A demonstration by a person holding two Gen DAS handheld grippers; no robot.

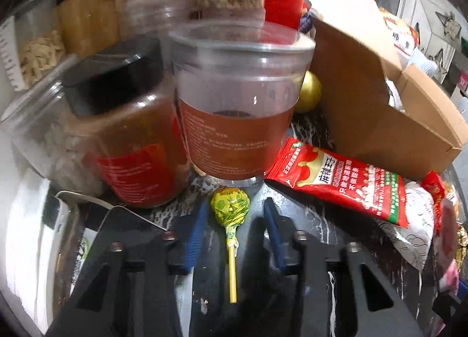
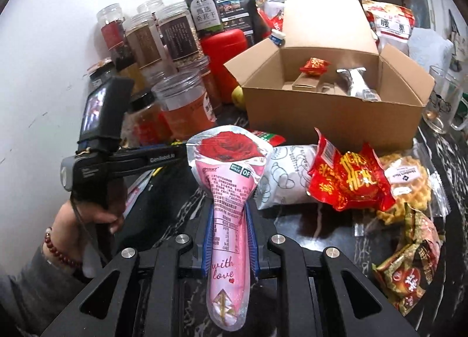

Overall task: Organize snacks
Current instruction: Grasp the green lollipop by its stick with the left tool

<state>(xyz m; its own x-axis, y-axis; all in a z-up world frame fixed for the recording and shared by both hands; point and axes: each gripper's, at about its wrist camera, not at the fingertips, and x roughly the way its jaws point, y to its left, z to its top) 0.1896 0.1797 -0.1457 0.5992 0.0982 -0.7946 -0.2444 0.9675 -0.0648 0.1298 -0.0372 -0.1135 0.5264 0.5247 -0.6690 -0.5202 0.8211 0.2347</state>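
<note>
Snacks were the job, and the right hand-held gripper was clamped on one: a pink rose-printed packet, pinched between the blue pads and held above the tabletop. Over on the left, the left hand-held gripper had its jaws apart, pads not touching anything, a yellow lollipop lying on the tabletop between them, just in front of the clear plastic tub. Beyond sat the open cardboard box, a few sweets already inside, with loose packets such as the red bag strewn in front. This looked like mid-sort: next, carry the packet over the box rim and release, while the left pads close squarely on the lollipop.
</note>
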